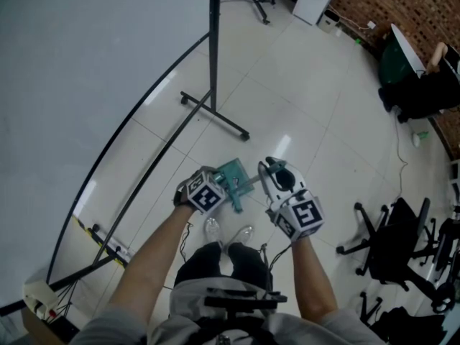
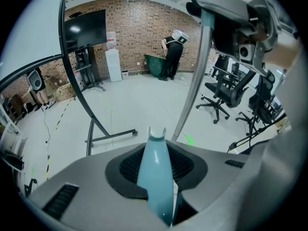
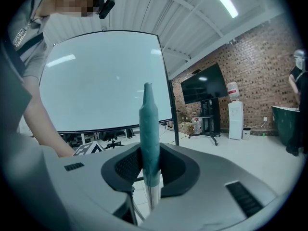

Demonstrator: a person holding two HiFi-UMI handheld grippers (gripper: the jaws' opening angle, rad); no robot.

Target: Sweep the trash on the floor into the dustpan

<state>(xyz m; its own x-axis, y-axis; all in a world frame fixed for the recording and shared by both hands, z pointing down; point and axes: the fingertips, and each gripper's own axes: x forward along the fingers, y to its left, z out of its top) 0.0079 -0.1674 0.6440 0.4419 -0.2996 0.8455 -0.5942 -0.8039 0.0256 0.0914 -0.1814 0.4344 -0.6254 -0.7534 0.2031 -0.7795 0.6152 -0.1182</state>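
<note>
We clamp the left gripper [image 1: 224, 187] on the dustpan handle [image 2: 155, 177], its axis along the jaws; the right gripper [image 1: 270, 168] clamps the upright broom handle [image 3: 149, 129], just right of the dustpan [image 1: 231, 172]; no trash shows

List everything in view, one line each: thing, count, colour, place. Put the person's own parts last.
dustpan: one, teal, ahead of the shoes, handle gripped by the left tool
broom: one, teal grip on a metal pole, gripped by the right tool
screen: one, white, on a black wheeled frame, at the left
office chairs: several, black, at the right
monitor: one, black, on a stand by the brick wall
water dispenser: one, white, beside the monitor
bystander: one, dark clothes, at the brick wall
shoes: two, pale, below the tools
left tool: one, grey, shut on the dustpan handle
right tool: one, grey, shut on the broom
</note>
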